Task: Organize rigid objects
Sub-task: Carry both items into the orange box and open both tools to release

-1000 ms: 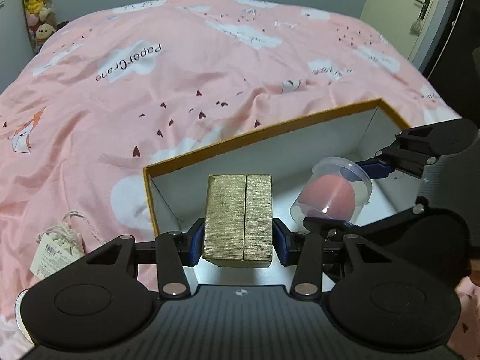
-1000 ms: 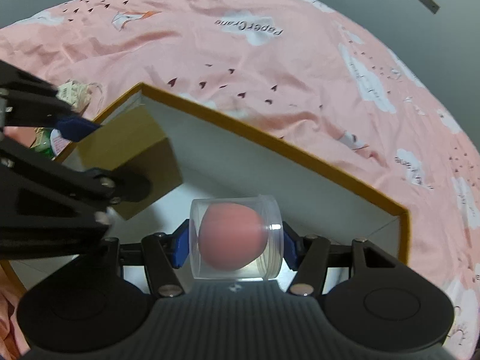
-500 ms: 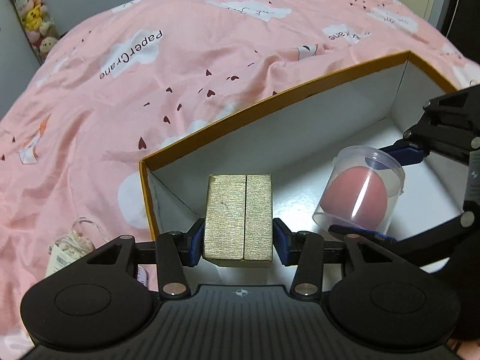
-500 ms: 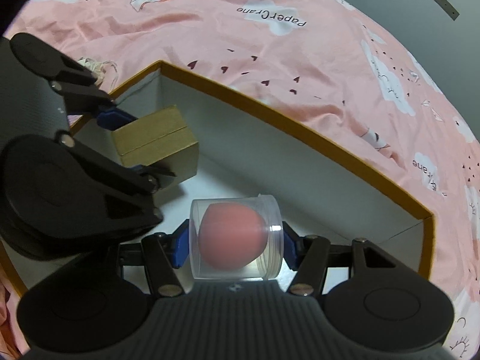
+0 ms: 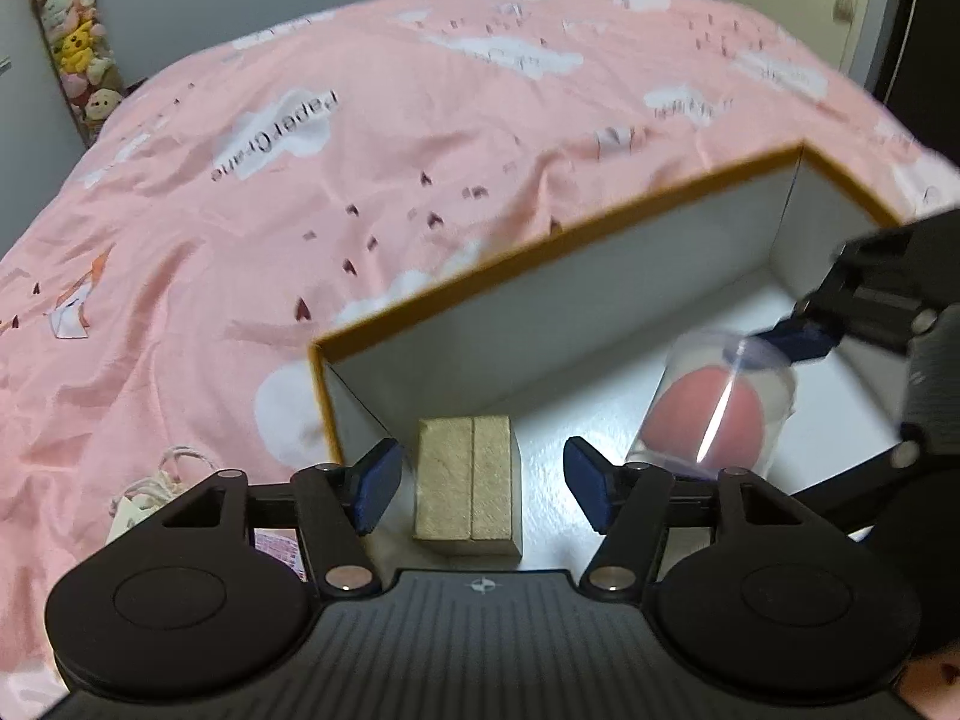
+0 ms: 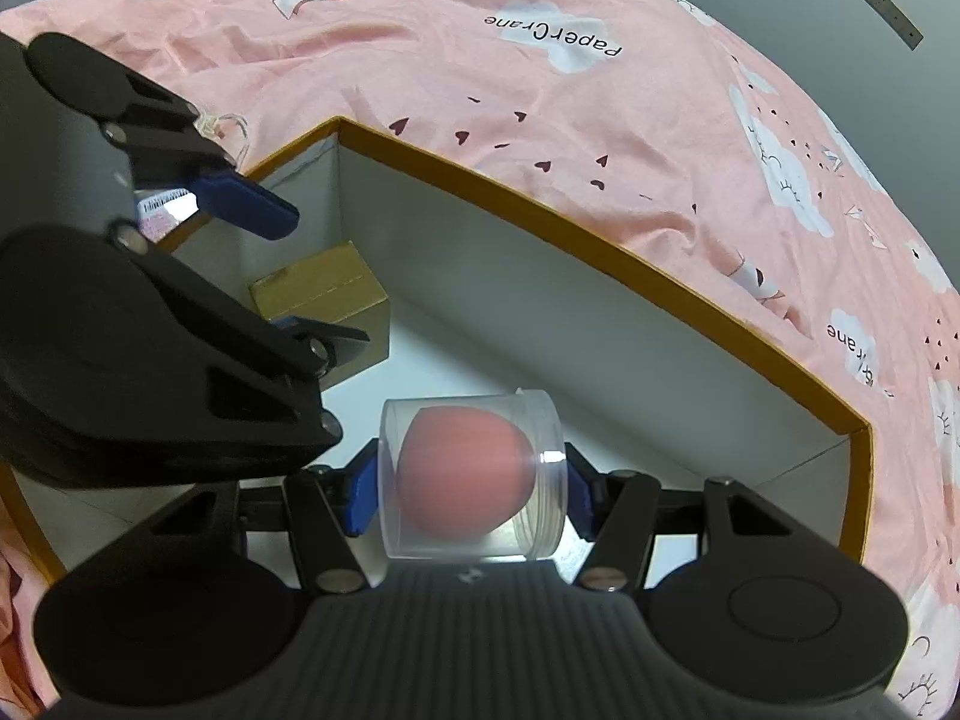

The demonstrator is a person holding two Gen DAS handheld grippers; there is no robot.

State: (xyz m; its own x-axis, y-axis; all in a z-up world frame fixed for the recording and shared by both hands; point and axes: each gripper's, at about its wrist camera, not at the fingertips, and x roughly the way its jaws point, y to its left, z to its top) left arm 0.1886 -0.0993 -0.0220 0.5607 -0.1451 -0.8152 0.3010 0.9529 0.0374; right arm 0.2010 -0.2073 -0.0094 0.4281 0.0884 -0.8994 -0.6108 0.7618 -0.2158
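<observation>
Your left gripper (image 5: 477, 489) has let go since half a second ago: it was clamped on the gold box (image 5: 468, 485), now both blue pads stand clear of it with gaps on either side, jaws wide. Gold box sits flat on the white floor of the open storage box (image 5: 558, 294), in the corner near its left wall, between the spread fingers but not touching them. From the right wrist view the same gold box (image 6: 327, 294) lies in that corner, partly hidden behind the left gripper (image 6: 264, 276), which hangs above it.

Your right gripper (image 6: 471, 489) is closed on the clear plastic cylinder (image 6: 474, 480), pads pressed on both sides, same as before. Pink egg-shaped sponge (image 6: 465, 477) sits inside the cylinder. The cylinder lies sideways in the grip, lid end toward the right. In the left view the cylinder (image 5: 717, 414) is blurred, held inside the storage box over its floor, right of the gold box and apart from it; you can't tell if it touches the floor.

Storage box has an orange rim (image 6: 540, 207) and white inner walls, and rests on the pink bedspread (image 5: 360, 180) printed with clouds and hearts. A tag with string (image 5: 150, 492) lies on the bedspread just outside the box's left wall. Plush toys (image 5: 75, 60) hang at far left by the wall.
</observation>
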